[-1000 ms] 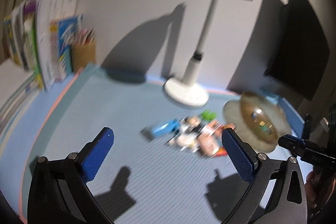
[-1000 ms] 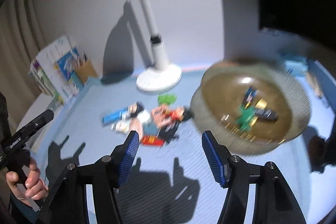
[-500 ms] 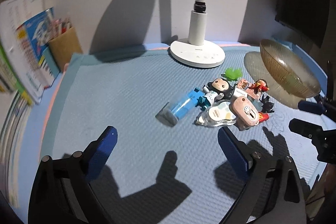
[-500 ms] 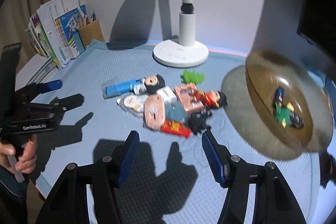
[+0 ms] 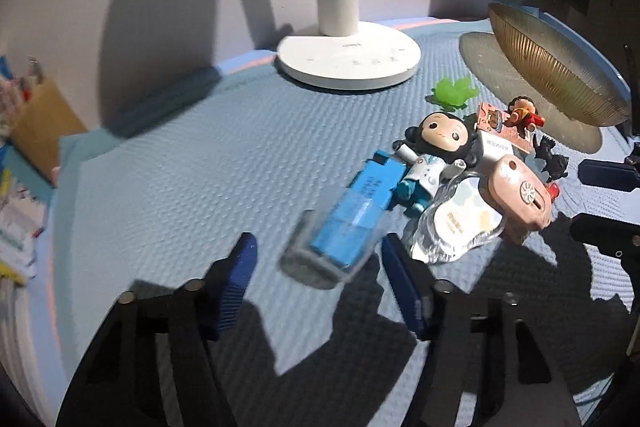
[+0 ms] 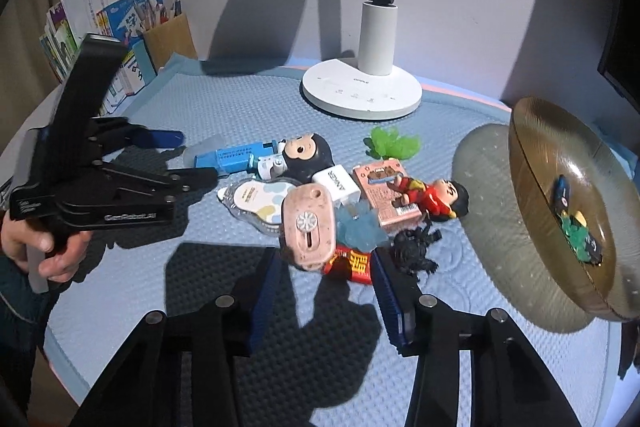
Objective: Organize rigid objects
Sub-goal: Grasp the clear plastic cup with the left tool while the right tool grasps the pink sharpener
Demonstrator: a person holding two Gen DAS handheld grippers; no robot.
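A pile of small things lies on the blue mat: a blue stick in a clear case (image 5: pixel 352 217) (image 6: pixel 232 157), a black-haired doll (image 5: pixel 436 147) (image 6: pixel 304 153), a pink device (image 5: pixel 520 193) (image 6: pixel 308 223), a red packet (image 6: pixel 352 265), a black figure (image 6: pixel 414 249) and a red figure (image 6: pixel 434 197). My left gripper (image 5: pixel 316 263) is open, its fingers either side of the blue stick's near end. My right gripper (image 6: pixel 324 273) is open, just in front of the pink device and red packet. An amber glass bowl (image 6: pixel 532 163) (image 5: pixel 552 67) at the right holds a few small toys.
A white desk lamp (image 6: pixel 362 93) (image 5: pixel 348 61) stands at the back middle. Books (image 6: pixel 100 11) and a brown pencil holder (image 6: pixel 168 39) stand at the back left. A green plastic leaf (image 6: pixel 392 143) lies behind the pile. A dark monitor is at the far right.
Both grippers have moved down and forward toward the pile. The left one now straddles the blue stick's near end; the right one sits close before the pink device.
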